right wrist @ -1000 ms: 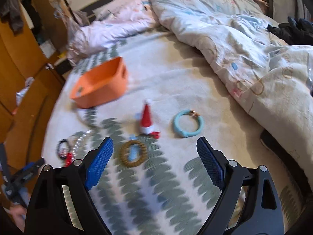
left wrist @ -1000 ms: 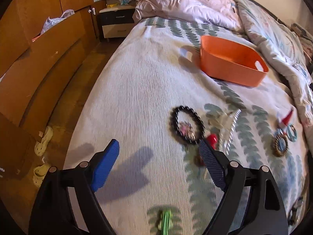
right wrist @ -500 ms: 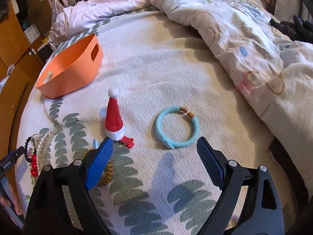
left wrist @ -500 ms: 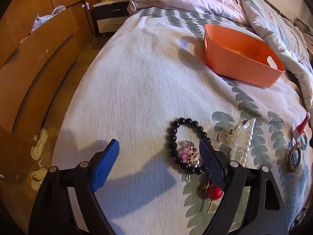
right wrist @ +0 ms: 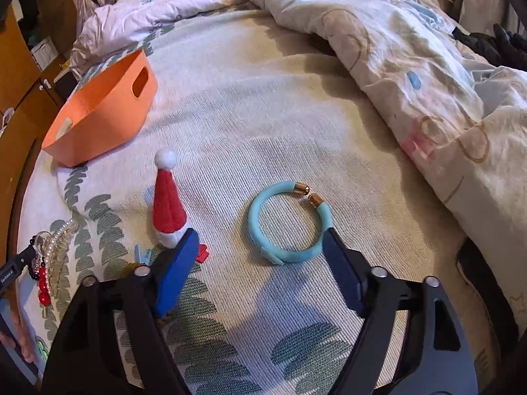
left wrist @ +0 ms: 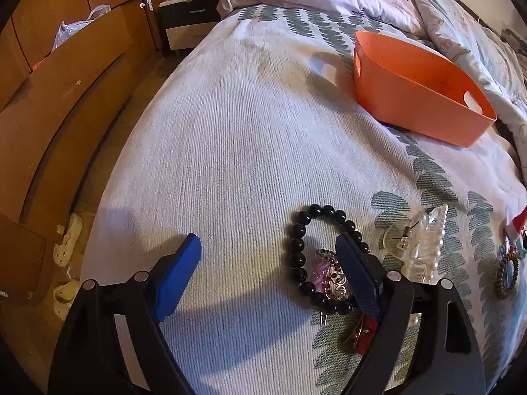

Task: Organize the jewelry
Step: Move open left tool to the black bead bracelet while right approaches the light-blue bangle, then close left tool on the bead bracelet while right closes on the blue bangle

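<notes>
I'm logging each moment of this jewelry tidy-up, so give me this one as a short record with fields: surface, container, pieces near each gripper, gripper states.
surface: bedspread with a leaf print
container: orange bin, nothing visible inside
near left gripper: black bead bracelet around a purple brooch, clear hair claw beside it
near right gripper: blue bangle, Santa hat clip
left gripper state: open, holding nothing
right gripper state: jaws closing either side of the bangle, pads not yet pressing on it

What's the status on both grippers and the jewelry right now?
Left gripper open over black bead bracelet. Right gripper closing, blue bangle between its fingers, not gripped. Orange bin looks empty. Santa-hat clip beside right gripper.
</notes>
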Demonstrator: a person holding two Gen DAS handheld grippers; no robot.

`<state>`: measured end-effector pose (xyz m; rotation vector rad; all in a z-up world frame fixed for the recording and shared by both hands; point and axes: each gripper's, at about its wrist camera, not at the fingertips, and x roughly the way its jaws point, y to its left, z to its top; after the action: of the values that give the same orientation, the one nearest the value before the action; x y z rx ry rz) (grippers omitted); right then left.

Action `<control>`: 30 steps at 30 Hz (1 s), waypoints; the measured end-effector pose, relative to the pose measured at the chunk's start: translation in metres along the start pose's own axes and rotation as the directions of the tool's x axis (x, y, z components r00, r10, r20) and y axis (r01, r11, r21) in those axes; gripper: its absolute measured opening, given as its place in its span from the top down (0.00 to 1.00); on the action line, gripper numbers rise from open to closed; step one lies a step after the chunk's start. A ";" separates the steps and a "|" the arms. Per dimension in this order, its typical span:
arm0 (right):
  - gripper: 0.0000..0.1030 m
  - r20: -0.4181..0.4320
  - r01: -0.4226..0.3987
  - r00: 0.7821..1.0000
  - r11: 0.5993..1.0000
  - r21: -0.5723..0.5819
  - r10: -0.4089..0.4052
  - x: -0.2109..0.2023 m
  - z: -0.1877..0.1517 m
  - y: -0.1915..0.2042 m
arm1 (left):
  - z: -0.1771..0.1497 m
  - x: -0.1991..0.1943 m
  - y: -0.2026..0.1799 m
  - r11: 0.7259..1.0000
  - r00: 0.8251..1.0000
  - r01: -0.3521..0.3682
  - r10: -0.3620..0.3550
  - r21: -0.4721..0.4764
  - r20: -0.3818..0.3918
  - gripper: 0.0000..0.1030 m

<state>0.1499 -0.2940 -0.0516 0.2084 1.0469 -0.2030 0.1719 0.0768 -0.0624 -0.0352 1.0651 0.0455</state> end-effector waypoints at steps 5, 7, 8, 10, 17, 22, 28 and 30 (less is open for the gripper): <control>0.32 -0.003 0.017 1.000 0.999 -0.029 -0.017 0.008 0.004 0.008 | 0.000 0.004 -0.001 1.000 1.000 -0.011 0.011 0.007 -0.005 0.20; 0.32 0.003 0.025 1.000 0.999 -0.043 -0.025 0.011 0.007 0.011 | 0.000 0.005 -0.002 1.000 1.000 -0.019 0.019 0.014 -0.002 0.20; 0.32 0.001 0.028 1.000 0.998 -0.052 -0.028 0.013 0.009 0.012 | 0.000 0.006 -0.003 1.000 1.000 -0.021 0.021 0.017 -0.001 0.20; 0.34 -0.009 0.031 0.999 0.998 -0.048 -0.032 0.017 0.010 0.012 | 0.000 0.007 -0.004 0.999 1.000 -0.029 0.029 0.021 -0.001 0.20; 0.48 -0.040 0.040 0.998 0.998 -0.051 -0.042 0.030 0.008 0.012 | 0.001 0.009 -0.006 0.999 0.999 -0.045 0.045 0.027 0.002 0.21; 0.52 -0.037 0.053 0.998 0.996 -0.066 -0.056 0.030 0.006 0.016 | 0.002 0.006 -0.005 0.999 0.999 -0.044 0.044 0.019 -0.003 0.35; 0.68 -0.036 0.067 0.997 0.996 -0.067 -0.070 0.030 0.005 0.015 | 0.001 0.004 -0.004 0.998 0.999 -0.050 0.050 0.024 -0.007 0.45; 0.79 -0.038 0.066 0.997 0.996 -0.060 -0.068 0.028 0.004 0.013 | 0.001 0.003 -0.005 0.998 0.998 -0.055 0.055 0.031 -0.004 0.48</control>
<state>0.1704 -0.2848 -0.0734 0.1251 1.0993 -0.2293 0.1746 0.0719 -0.0650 0.0221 1.0717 0.0788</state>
